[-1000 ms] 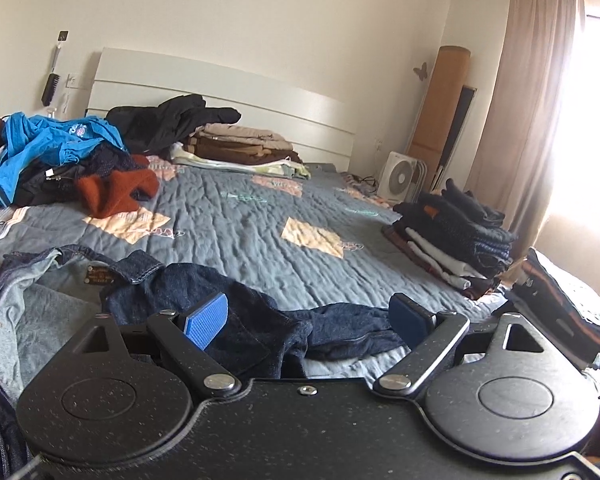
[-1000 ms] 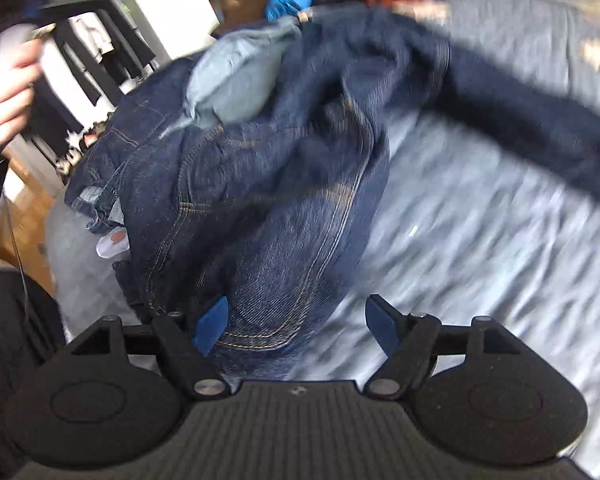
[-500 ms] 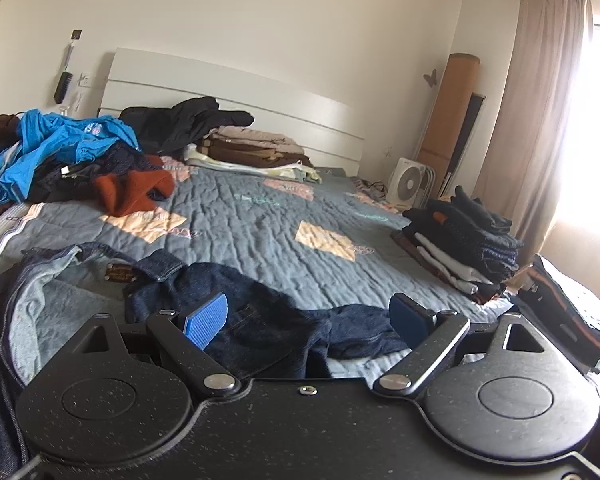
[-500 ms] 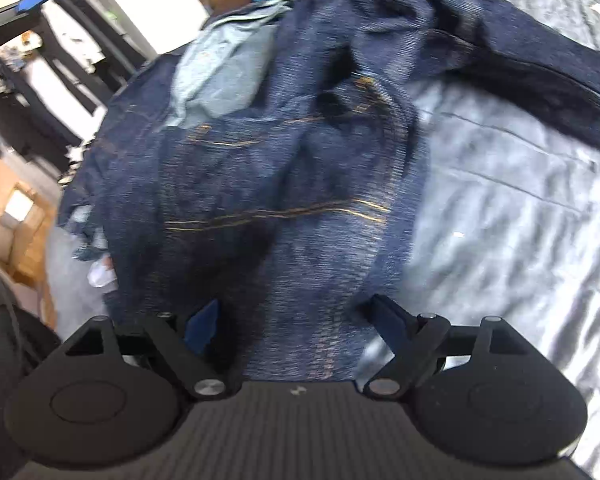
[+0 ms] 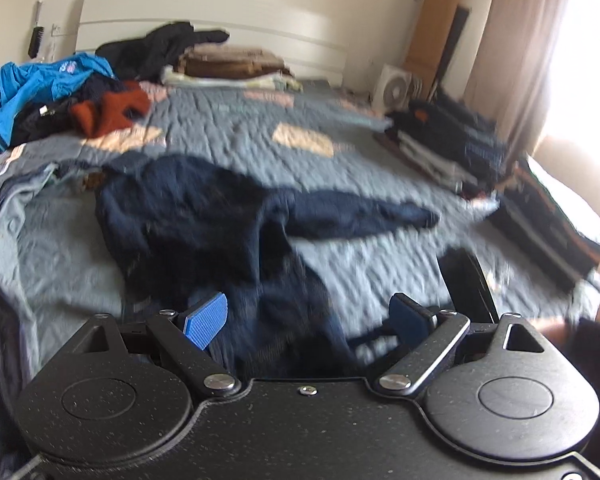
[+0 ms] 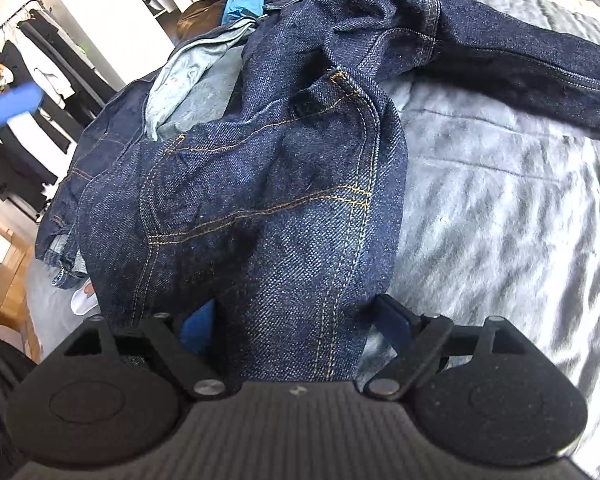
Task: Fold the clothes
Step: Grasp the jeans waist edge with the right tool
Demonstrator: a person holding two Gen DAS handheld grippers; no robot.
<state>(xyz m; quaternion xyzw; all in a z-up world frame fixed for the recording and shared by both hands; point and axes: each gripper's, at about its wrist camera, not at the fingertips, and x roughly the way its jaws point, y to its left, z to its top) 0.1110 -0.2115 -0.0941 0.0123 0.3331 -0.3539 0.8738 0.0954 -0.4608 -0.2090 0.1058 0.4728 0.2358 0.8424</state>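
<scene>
Two hand-held grippers wide open: right hand-held gripper (image 6: 296, 322) straddles denim jacket (image 6: 268, 184) hem, gripping nothing; left hand-held gripper (image 5: 308, 318) likewise. Jacket rumpled on bed (image 6: 500, 220), sleeve toward 2 o'clock. Risk: jaws pinch quilt too, or catch single layer; bunched fold follows.

The left wrist view is smeared by motion — the denim jacket (image 5: 204, 216) shows no seams there. In the right wrist view the jacket (image 6: 268, 184) covers the gripper's (image 6: 296, 320) fingertips — whether they pinch it is unclear.
</scene>
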